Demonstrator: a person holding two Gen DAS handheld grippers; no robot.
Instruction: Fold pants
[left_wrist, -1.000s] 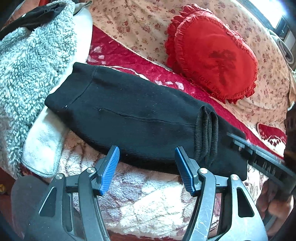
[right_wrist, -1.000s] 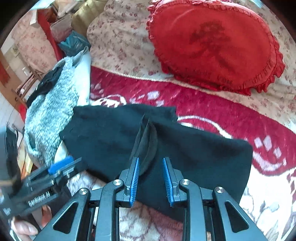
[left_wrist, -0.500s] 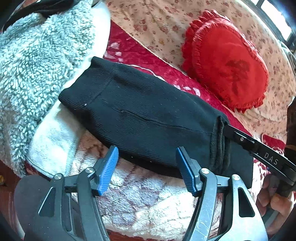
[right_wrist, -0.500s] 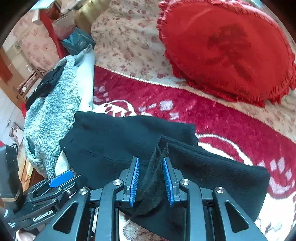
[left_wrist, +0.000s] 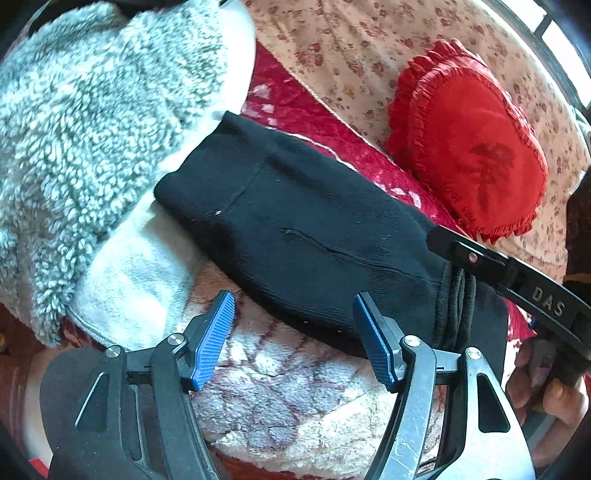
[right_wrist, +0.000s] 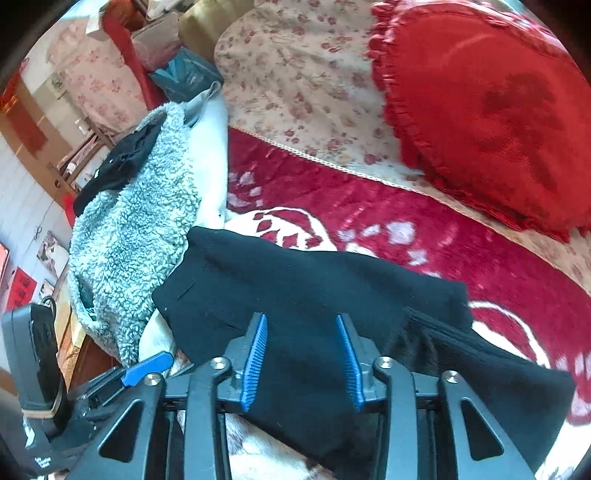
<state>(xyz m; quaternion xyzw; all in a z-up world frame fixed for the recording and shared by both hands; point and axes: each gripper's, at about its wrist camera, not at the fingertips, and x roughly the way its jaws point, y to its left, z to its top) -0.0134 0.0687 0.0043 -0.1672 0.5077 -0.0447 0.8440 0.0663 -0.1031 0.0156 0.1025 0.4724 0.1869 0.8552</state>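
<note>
the black pants (left_wrist: 306, 236) lie folded into a long, narrow bundle on the red-and-white blanket (right_wrist: 424, 236) of the bed, one end resting against a grey fleece garment (left_wrist: 92, 122), the other showing stacked layers at the fold. the legs look already laid over each other; what seems left is at least one more fold across the length to make a compact packet, though that is a judgement. the right tool (right_wrist: 301, 362) has just been opening, its blue pads apart over the cloth and pressing on nothing. the left tool (left_wrist: 291, 339) stands wide open just short of the bundle's near edge, empty. a red heart-shaped cushion (left_wrist: 469, 155) lies well apart on the floral sheet (left_wrist: 332, 44) behind.
</note>
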